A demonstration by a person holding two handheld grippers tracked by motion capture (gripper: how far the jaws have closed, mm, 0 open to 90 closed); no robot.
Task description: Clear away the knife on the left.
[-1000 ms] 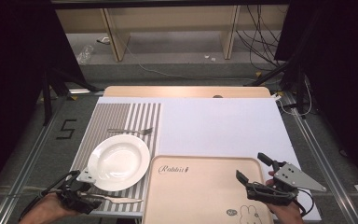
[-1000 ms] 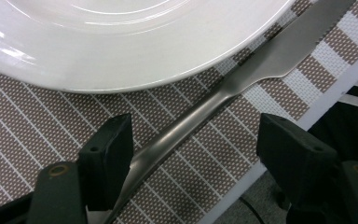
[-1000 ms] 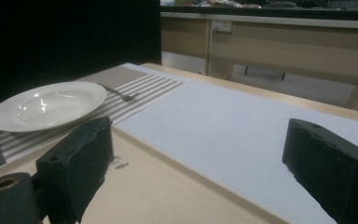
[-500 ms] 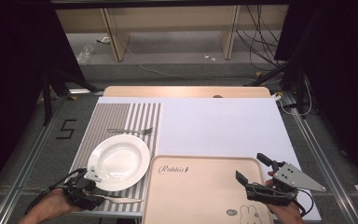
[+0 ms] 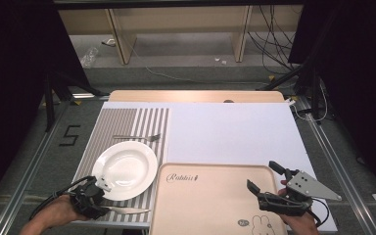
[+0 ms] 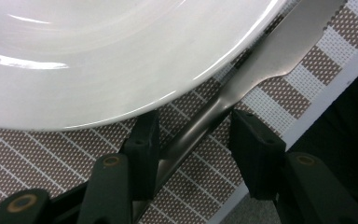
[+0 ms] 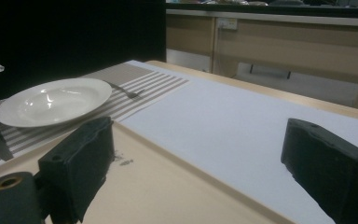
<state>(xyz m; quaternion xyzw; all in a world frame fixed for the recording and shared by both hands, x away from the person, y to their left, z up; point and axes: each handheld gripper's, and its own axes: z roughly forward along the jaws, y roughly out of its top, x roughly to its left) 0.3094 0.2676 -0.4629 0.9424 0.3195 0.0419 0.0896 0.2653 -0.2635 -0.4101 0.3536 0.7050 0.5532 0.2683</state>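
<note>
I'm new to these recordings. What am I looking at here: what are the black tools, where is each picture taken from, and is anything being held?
There is no robot. A person holds a two-jaw hand tool in each hand. The high view looks down on the table from above the person's side. The other two pictures come from cameras riding on the tools, looking along their black jaws.

On the table lie a striped placemat with a white plate, a fork beyond the plate, and a knife on the near side. Next to the mat lies a beige tray.

The left gripper is at the knife. Its jaws have just been closing with the handle between them, one pad at the handle, the other short of it, so it is not gripped yet. The right gripper hangs open over the tray, holding nothing.
</note>
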